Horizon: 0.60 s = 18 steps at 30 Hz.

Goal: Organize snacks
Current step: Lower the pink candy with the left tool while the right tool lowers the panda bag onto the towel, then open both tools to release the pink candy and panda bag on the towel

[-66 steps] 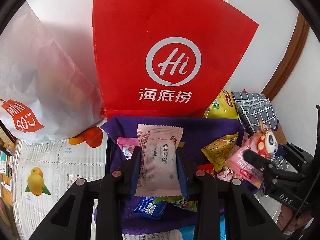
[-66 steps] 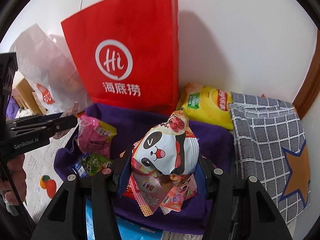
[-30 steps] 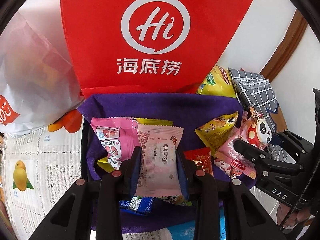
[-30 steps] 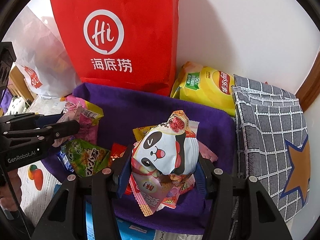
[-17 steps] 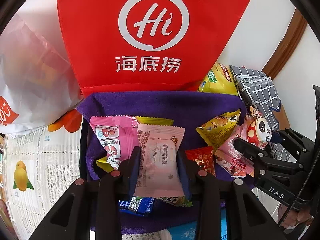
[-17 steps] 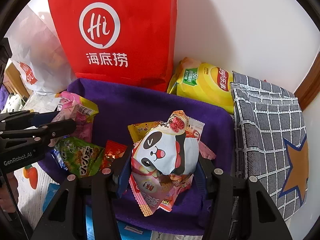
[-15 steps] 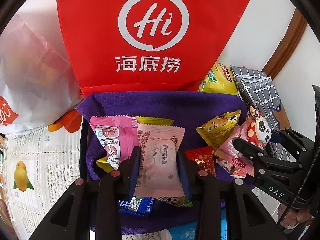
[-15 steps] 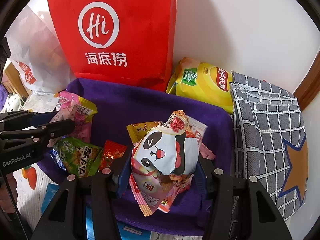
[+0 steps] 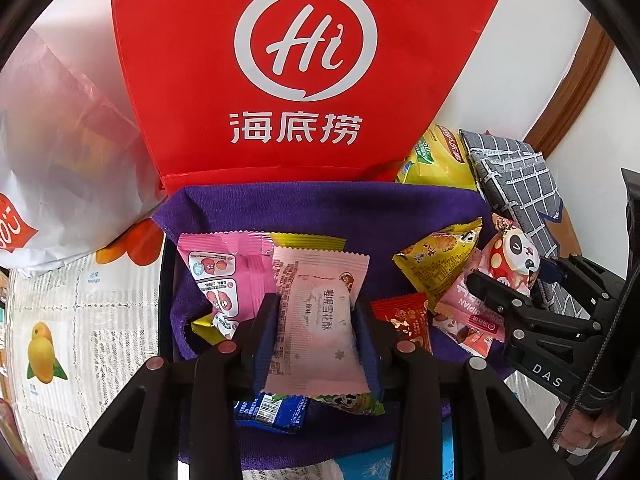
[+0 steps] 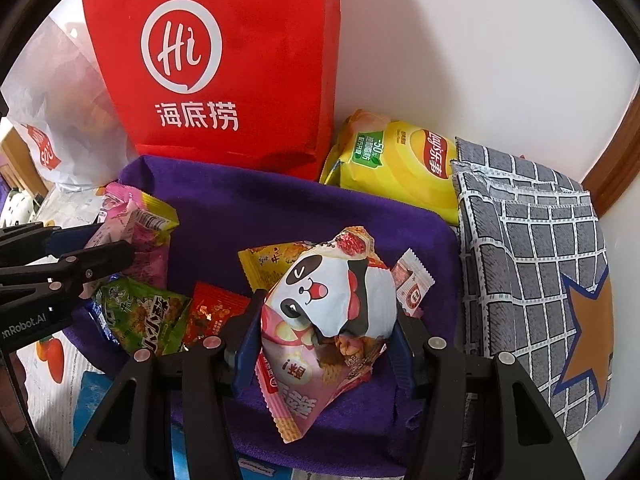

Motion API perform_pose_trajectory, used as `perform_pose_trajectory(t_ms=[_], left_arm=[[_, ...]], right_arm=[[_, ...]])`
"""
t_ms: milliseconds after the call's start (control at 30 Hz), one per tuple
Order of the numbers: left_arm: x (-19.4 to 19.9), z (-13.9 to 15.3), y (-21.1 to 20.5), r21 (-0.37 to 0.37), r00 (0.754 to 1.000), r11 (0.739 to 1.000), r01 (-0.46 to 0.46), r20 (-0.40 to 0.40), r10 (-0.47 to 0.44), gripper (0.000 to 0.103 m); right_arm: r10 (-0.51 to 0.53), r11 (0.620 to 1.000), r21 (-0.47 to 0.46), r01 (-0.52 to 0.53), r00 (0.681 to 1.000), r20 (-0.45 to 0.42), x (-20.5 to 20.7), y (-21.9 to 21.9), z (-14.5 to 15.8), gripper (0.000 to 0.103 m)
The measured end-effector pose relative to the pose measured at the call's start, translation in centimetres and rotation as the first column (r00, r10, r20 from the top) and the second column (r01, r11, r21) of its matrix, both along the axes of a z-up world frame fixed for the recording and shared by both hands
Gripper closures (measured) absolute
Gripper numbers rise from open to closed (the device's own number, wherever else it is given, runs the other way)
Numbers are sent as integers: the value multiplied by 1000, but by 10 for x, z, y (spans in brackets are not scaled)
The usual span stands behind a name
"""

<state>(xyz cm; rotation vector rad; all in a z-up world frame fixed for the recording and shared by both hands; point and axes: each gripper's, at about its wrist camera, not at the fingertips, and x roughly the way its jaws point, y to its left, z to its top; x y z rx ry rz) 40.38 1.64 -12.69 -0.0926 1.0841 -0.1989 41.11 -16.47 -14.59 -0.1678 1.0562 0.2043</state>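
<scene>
A pale pink packet (image 9: 316, 320) is pinched by the left tongs (image 9: 316, 330) over the purple cloth (image 9: 320, 208). A panda packet (image 10: 332, 304) is gripped by the right tongs (image 10: 324, 344). A green snack packet (image 10: 140, 316) is shown fully only in the right view; a blue wrapper (image 9: 272, 410) only in the left.

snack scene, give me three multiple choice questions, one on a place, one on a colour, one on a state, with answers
1. Where is the yellow chip bag?
A. inside the red bag
B. behind the purple tray, by the wall
C. in the left gripper

2. What colour is the cloth lining the tray?
A. purple
B. green
C. white

3. What is the right gripper doing?
A. hanging open and empty
B. clamped on a panda snack pack
C. gripping the red bag

Answers: 1 B, it lies past the tray's far rim beside the red bag. 2 A, the cloth is purple. 3 B, both pads press the panda snack pack.
</scene>
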Motion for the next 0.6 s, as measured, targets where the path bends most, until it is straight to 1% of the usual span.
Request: perform_pose_trajectory(t_ms=[133,200,467,533,600], left_arm=[[0,-1,-1,0,1000,1000,-1,1,1,66],[0,-1,-2,11,1000,1000,-3,-2,3,66],[1,0,-2,-2,1000,1000,-7,-5,7,64],[0,1,-3,-2,1000,1000,-6,-4,6,60],[-2,3,-5,0,1000,1000,-4,2,4,53]], right_arm=[[1,1000,0,-1,1000,-5,1,0,0,47],[0,1000,-2,0,1000,-7,1,-1,-1,43],[2,1000,21,-1,1000,-4,-2,1,3,42],[0,1000,17,0,1000,3,-4,2,5,41],[-3,1000,17,3,1000,18,-7,3,10,40]])
